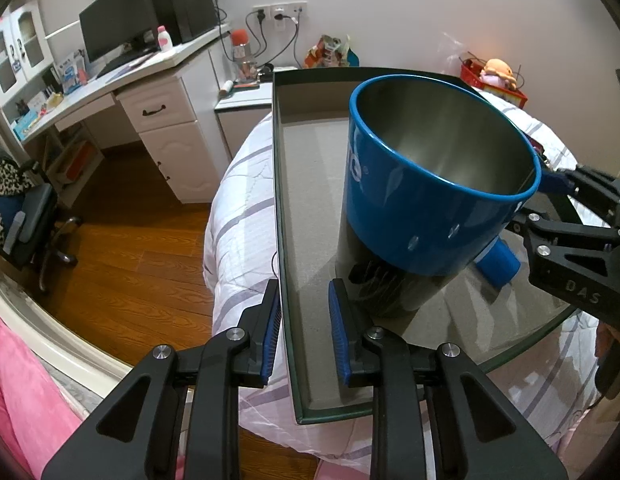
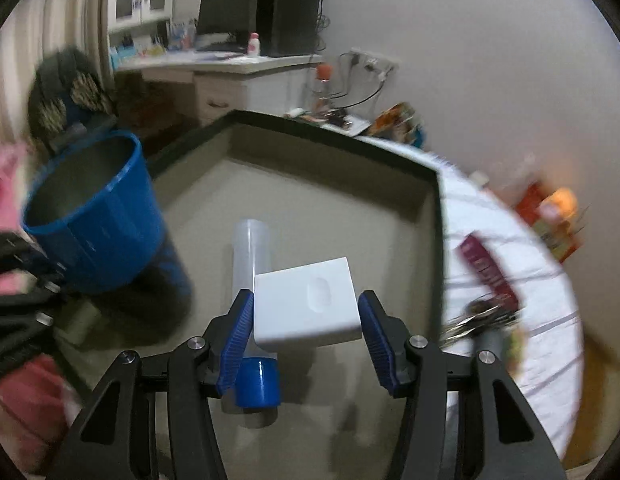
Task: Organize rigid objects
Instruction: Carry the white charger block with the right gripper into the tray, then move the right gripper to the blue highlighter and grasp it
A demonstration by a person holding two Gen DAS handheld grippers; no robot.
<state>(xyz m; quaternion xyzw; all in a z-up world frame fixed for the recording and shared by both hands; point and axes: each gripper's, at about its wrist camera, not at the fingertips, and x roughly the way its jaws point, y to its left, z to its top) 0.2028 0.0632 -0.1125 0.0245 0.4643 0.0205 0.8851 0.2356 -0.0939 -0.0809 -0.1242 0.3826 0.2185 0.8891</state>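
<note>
A: Where is the box tray (image 1: 286, 208)?
B: On the bed (image 1: 238, 184). The left gripper (image 1: 304, 330) is nearly closed, its pads astride the tray's wall; I cannot tell if they press it.
A: And the blue cup (image 1: 430, 196)?
B: Inside the tray, upright.
A: The right gripper (image 2: 306, 332)?
B: Half open, clamped on a white block (image 2: 306, 304), above a clear tube (image 2: 250, 256).

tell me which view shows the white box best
The right wrist view. The white box sits whole between the right gripper pads, its top face and oval dent plain, above the clear tube with the blue cap. The left wrist view shows none of it; the blue cup blocks that side.
</note>
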